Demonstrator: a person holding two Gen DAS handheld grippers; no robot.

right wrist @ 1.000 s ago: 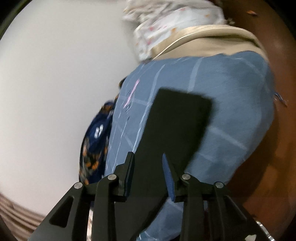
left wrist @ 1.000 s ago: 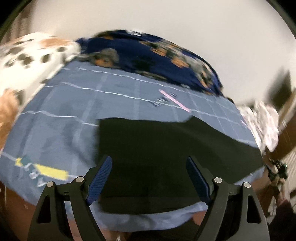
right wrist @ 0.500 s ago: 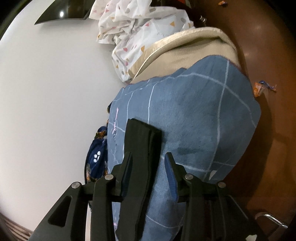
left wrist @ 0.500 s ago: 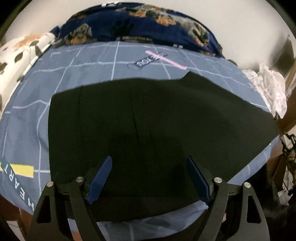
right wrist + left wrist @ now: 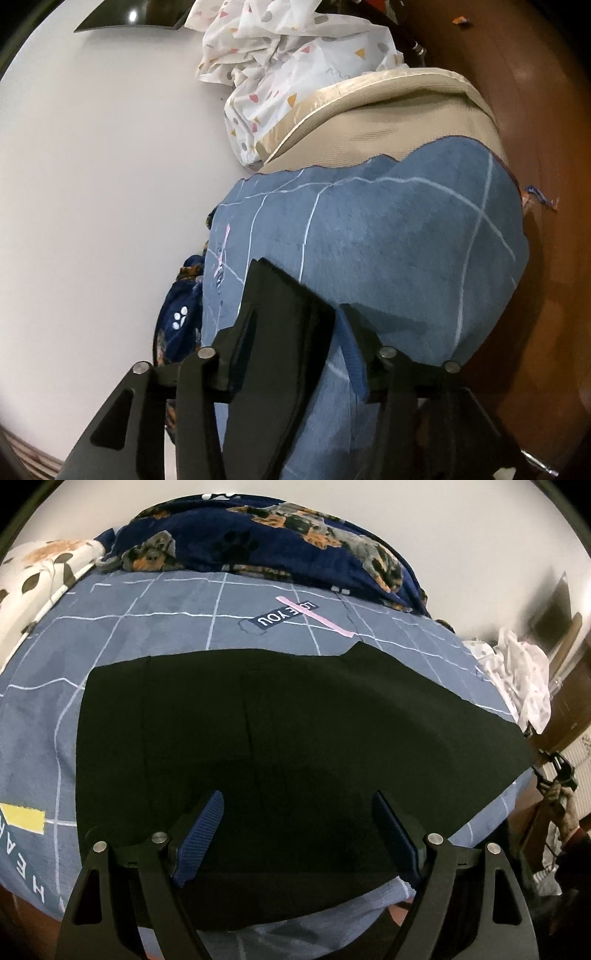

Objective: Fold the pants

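One pair of black pants [image 5: 295, 738] lies spread flat on the blue checked bedsheet [image 5: 147, 635], directly ahead of and beneath the left gripper [image 5: 297, 834], whose two blue-padded jaws stand wide apart above the cloth with nothing pinched between them. The right gripper [image 5: 295, 354] sits at the pants' far end; its jaws have just been opening, and the dark fabric lies between them against the left pad, clear of the right one. Beyond the left gripper lies one navy dog-print blanket [image 5: 266, 539], with one spotted white cover [image 5: 40, 572] to its left. Ahead of the right gripper lie one beige mattress edge [image 5: 388, 122] and one crumpled white patterned cloth [image 5: 295, 48].
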